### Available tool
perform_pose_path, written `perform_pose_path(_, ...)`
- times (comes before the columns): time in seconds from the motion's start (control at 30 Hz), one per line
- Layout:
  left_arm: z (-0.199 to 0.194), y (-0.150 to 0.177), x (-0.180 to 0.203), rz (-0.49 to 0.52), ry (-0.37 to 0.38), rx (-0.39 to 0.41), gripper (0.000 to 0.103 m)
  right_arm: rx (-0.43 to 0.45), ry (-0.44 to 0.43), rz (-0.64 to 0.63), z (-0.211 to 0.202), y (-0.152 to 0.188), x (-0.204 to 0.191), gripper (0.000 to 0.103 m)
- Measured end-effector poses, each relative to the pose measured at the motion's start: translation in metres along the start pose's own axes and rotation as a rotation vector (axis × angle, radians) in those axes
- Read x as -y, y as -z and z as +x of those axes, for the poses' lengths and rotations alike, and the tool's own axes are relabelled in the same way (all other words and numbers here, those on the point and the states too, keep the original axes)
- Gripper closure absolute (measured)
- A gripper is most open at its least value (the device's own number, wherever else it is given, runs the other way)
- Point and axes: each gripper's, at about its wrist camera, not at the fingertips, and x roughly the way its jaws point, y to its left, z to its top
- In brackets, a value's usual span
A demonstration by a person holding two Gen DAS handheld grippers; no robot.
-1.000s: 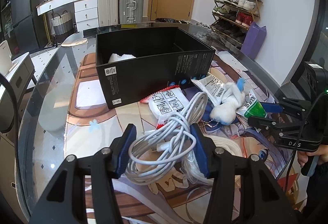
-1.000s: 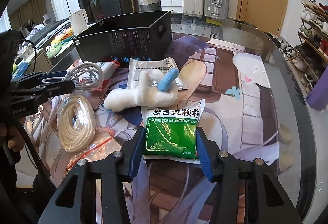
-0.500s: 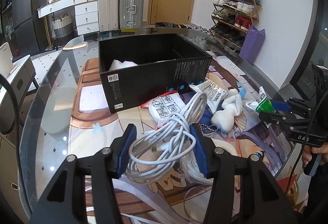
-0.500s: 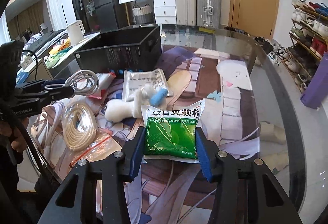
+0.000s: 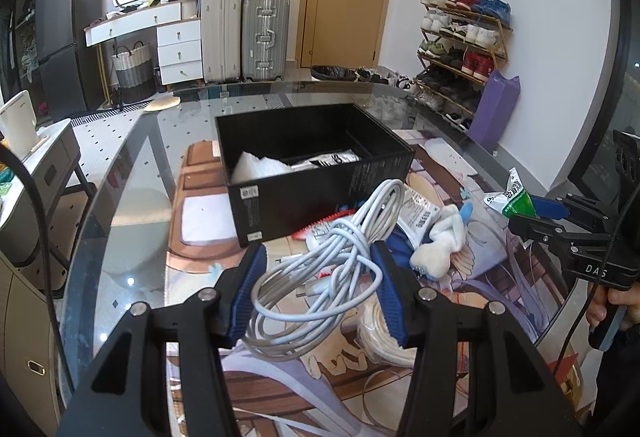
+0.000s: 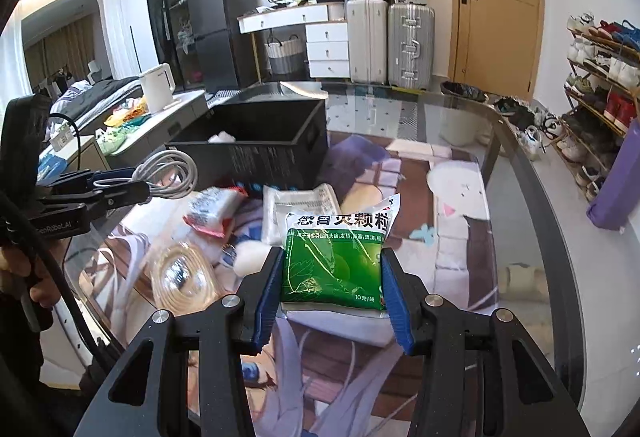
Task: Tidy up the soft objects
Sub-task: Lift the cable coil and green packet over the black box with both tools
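Left gripper (image 5: 318, 287): jaws closing in on both sides of a loose coil of white cable (image 5: 340, 261), the blue pads pressing its loops; the coil is hanging clear of the table
Right gripper (image 6: 330, 295): jaws clamping a green and white sachet (image 6: 338, 257) by its two side edges; the sachet is standing up off the mat, its printed face towards the camera
Black box (image 5: 316, 153): sitting open-topped on the glass table (image 5: 120, 205), beyond both grippers; white padding and a printed packet are lying inside
Items left on the mat: a white plush toy (image 5: 438, 243), a flat white packet (image 6: 298, 205), a red-edged pouch (image 6: 212, 211) and a bagged coil of pale tubing (image 6: 180, 275) are lying just in front of the box
Step in hand: judged to be the carry phase, both grippers loaded and lifted, nothing released yet
Next move: judged to be calling for each load to be taken over the box rim and lowered in before the jaws part; the cable's trailing loops are likely to catch the near wall unless brought in high
Risk: the two grippers are converging on one opening, so going in turn looks safer
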Motion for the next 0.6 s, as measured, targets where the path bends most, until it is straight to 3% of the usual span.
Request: perform_pose_path(0.6, -0.002, -0.021, -0.01, -0.025, -0.053, 0.037, 0.051, 0.053, -0.066, -0.032, 0.007, -0.033, -0.019, 0.056)
